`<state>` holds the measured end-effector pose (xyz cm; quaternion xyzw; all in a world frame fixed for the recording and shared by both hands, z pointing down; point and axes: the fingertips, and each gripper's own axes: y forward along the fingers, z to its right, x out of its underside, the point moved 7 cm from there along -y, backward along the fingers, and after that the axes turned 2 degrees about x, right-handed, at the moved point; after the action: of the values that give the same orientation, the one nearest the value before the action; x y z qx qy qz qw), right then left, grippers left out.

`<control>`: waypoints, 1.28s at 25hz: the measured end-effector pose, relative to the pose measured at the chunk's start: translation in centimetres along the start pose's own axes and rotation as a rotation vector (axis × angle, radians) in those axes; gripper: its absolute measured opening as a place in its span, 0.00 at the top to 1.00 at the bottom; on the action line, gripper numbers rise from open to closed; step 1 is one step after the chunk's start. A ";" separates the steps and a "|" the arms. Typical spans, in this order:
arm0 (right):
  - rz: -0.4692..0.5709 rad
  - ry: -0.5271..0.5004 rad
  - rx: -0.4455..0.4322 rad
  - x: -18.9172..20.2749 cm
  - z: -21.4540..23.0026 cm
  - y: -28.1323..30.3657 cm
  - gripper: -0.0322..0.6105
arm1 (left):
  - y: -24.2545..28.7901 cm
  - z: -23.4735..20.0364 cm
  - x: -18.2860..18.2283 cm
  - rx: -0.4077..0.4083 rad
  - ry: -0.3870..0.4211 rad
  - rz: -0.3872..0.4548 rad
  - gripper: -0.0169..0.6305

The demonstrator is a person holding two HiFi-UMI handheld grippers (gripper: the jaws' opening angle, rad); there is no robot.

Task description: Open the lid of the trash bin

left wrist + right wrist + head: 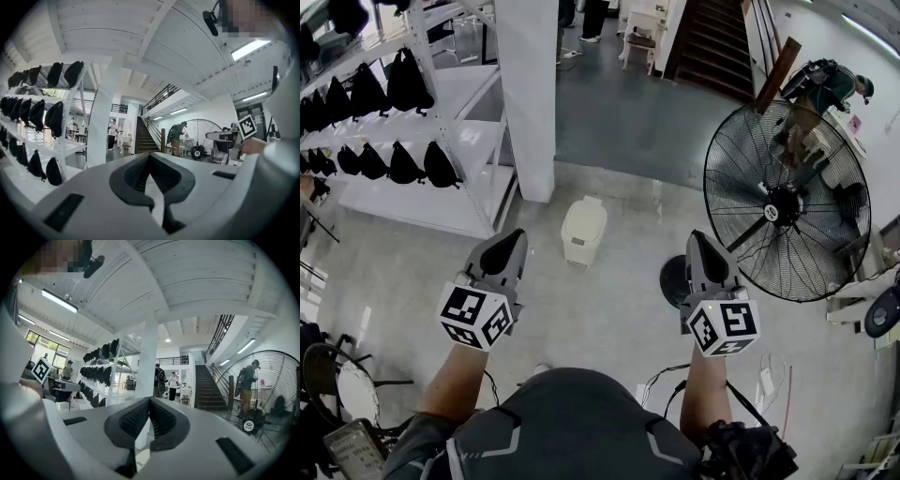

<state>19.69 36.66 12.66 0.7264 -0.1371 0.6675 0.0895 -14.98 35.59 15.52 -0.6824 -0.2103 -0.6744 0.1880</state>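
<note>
Since the trash bin (583, 232) stands on the floor ahead, well apart from both tools and roughly between them, the step in hand looks like the approach. I judge it is best done by lowering one gripper toward the front edge of the lid (586, 214) and parting its jaws only when close. The left gripper (510, 246) and right gripper (701, 242) are both held level, jaws pressed together with nothing between them, and with the lid down flat on the cream bin, whatever it contains cannot be seen.
</note>
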 end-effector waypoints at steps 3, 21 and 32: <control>-0.014 0.004 0.008 0.1 0.4 -0.4 0.91 | 0.0 0.5 0.2 -0.019 0.019 -0.007 0.96; 0.000 0.033 0.012 0.1 -1.0 0.2 0.91 | -0.9 -0.9 0.8 -0.006 -0.027 -0.010 0.96; 0.009 0.031 0.019 -0.1 -4.1 1.3 0.91 | -1.9 -3.5 1.3 0.034 -0.045 0.001 0.96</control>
<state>15.36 36.70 12.90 0.7162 -0.1324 0.6804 0.0817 -18.95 35.35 16.83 -0.6943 -0.2254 -0.6550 0.1950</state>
